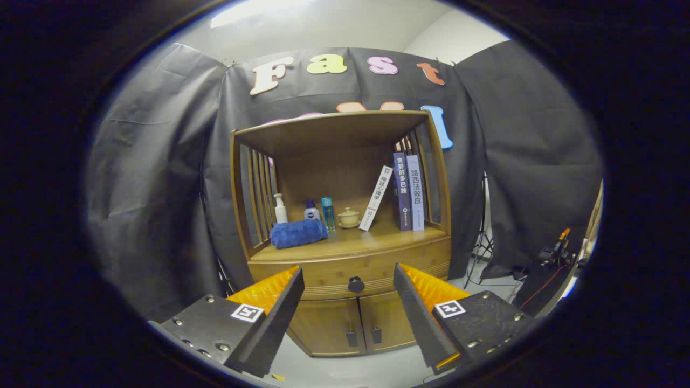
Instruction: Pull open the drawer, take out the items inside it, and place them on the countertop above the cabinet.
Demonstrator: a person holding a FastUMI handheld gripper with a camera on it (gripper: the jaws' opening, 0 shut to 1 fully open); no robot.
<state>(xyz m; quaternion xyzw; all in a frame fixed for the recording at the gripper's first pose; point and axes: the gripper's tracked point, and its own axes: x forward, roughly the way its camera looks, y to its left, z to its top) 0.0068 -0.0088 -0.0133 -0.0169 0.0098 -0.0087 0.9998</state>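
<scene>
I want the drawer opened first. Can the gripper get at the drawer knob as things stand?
Probably yes: the gripper is open, and the drawer knob sits ahead between its fingers with nothing in the way.

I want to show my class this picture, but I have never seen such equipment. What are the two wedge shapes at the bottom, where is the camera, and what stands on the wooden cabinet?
The camera rides on a hand-held gripper that a person carries, and it looks forward along its two fingers. Those are the wedges. They stand apart, open, and hold nothing. Beyond them is a wooden cabinet with a closed drawer; its round knob shows between the fingers. On the countertop above lie a rolled blue towel, three small bottles, a small lidded cup and three books, one of them leaning.
</scene>
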